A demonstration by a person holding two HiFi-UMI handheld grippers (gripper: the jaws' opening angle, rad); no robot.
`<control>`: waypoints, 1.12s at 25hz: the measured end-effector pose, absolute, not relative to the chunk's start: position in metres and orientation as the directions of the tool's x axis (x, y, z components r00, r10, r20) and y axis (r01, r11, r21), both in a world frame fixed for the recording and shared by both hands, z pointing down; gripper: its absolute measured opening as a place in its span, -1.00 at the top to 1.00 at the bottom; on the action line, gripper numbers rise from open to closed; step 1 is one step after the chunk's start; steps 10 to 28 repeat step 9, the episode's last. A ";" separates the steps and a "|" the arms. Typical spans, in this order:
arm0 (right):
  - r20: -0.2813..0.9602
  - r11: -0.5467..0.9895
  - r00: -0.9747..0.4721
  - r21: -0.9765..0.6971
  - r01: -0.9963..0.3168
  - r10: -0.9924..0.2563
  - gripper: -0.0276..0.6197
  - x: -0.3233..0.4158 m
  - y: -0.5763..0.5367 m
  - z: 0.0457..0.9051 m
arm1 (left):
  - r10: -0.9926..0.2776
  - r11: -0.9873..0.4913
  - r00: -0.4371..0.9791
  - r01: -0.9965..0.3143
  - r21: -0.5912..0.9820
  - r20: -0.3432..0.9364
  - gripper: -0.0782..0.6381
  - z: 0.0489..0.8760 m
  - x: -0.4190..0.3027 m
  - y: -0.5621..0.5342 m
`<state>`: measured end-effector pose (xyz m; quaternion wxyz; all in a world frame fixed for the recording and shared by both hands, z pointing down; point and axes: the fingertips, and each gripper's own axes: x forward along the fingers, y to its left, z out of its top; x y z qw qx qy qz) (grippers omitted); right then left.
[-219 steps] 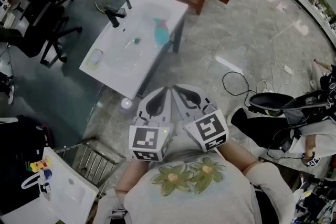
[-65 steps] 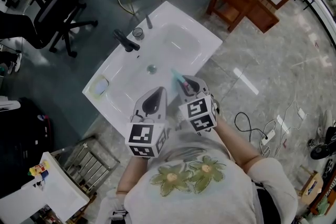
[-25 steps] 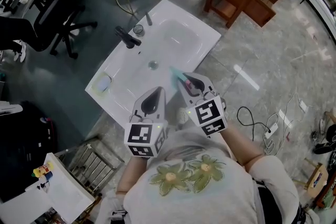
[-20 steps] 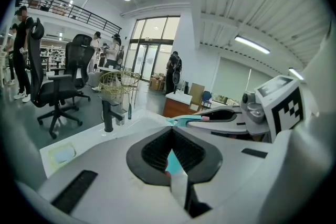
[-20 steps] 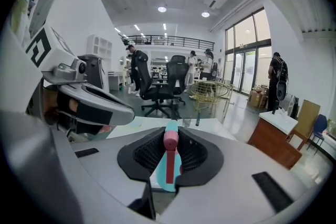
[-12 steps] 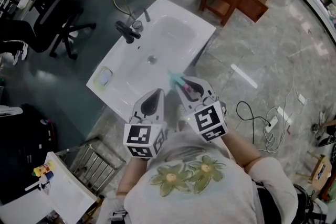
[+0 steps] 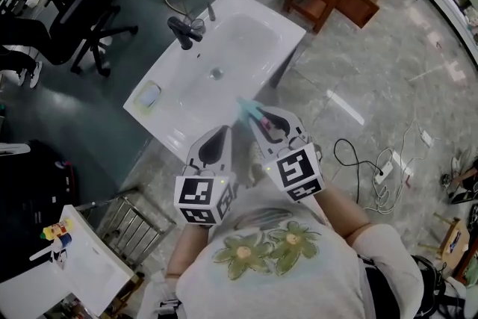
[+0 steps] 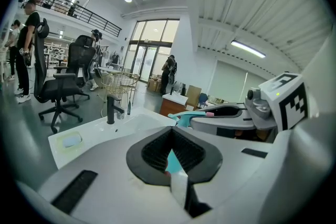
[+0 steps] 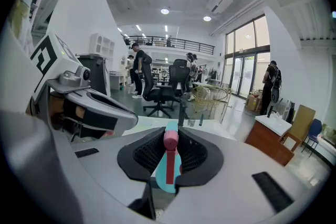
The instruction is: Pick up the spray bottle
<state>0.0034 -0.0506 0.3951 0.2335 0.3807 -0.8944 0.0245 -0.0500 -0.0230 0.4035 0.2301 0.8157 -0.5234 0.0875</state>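
From above, the right gripper (image 7: 258, 118) has the spray bottle (image 7: 246, 107) clamped between its jaws. Only the teal nozzle pokes out past the tips, toward the near edge of the white sink (image 7: 246, 33), and the bottle is off the basin and up in the air. The right gripper view shows the grip itself: the pink trigger stands upright between the dark pads and the teal body hangs below it, both pads pressed on it. The left gripper (image 7: 222, 132) is just beside the right one with its jaw tips together and nothing gripped. Its own view shows a thin teal and white sliver in the slot, which I cannot identify. That view catches the bottle side-on, nozzle forward. The black faucet (image 7: 183, 31) and a soap dish (image 7: 149, 95) sit on the sink.
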 end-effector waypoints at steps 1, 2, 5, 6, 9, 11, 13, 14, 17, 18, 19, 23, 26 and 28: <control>0.438 0.711 -0.602 0.134 -0.691 -0.668 0.70 0.003 -0.047 0.395 | -0.812 -0.346 0.438 -0.894 0.285 0.385 0.76 0.404 -0.049 -0.019; 0.441 0.712 -0.602 0.134 -0.689 -0.665 0.70 0.003 -0.043 0.396 | -0.811 -0.346 0.439 -0.893 0.287 0.387 0.76 0.406 -0.048 -0.016; 0.449 0.716 -0.602 0.132 -0.685 -0.660 0.70 0.004 -0.034 0.398 | -0.809 -0.343 0.439 -0.892 0.294 0.390 0.76 0.407 -0.047 -0.007; 0.451 0.716 -0.602 0.131 -0.685 -0.659 0.70 0.004 -0.031 0.398 | -0.809 -0.342 0.439 -0.892 0.296 0.390 0.76 0.407 -0.047 -0.004; 0.451 0.715 -0.602 0.128 -0.687 -0.659 0.70 0.004 -0.025 0.397 | -0.810 -0.340 0.439 -0.892 0.299 0.388 0.76 0.407 -0.047 0.002; 0.451 0.715 -0.602 0.128 -0.687 -0.659 0.70 0.004 -0.025 0.397 | -0.810 -0.340 0.439 -0.892 0.299 0.388 0.76 0.407 -0.047 0.002; 0.451 0.715 -0.602 0.128 -0.687 -0.659 0.70 0.004 -0.025 0.397 | -0.810 -0.340 0.439 -0.892 0.299 0.388 0.76 0.407 -0.047 0.002; 0.451 0.715 -0.602 0.128 -0.687 -0.659 0.70 0.004 -0.025 0.397 | -0.810 -0.340 0.439 -0.892 0.299 0.388 0.76 0.407 -0.047 0.002; 0.451 0.715 -0.602 0.128 -0.687 -0.659 0.70 0.004 -0.025 0.397 | -0.810 -0.340 0.439 -0.892 0.299 0.388 0.76 0.407 -0.047 0.002; 0.451 0.715 -0.602 0.128 -0.687 -0.659 0.70 0.004 -0.025 0.397 | -0.810 -0.340 0.439 -0.892 0.299 0.388 0.76 0.407 -0.047 0.002; 0.451 0.715 -0.602 0.128 -0.687 -0.659 0.70 0.004 -0.025 0.397 | -0.810 -0.340 0.439 -0.892 0.299 0.388 0.76 0.407 -0.047 0.002; 0.451 0.715 -0.602 0.128 -0.687 -0.659 0.70 0.004 -0.025 0.397 | -0.810 -0.340 0.439 -0.892 0.299 0.388 0.76 0.407 -0.047 0.002; 0.451 0.715 -0.602 0.128 -0.687 -0.659 0.70 0.004 -0.025 0.397 | -0.810 -0.340 0.439 -0.892 0.299 0.388 0.76 0.407 -0.047 0.002; 0.451 0.715 -0.602 0.128 -0.687 -0.659 0.70 0.004 -0.025 0.397 | -0.810 -0.340 0.439 -0.892 0.299 0.388 0.76 0.407 -0.047 0.002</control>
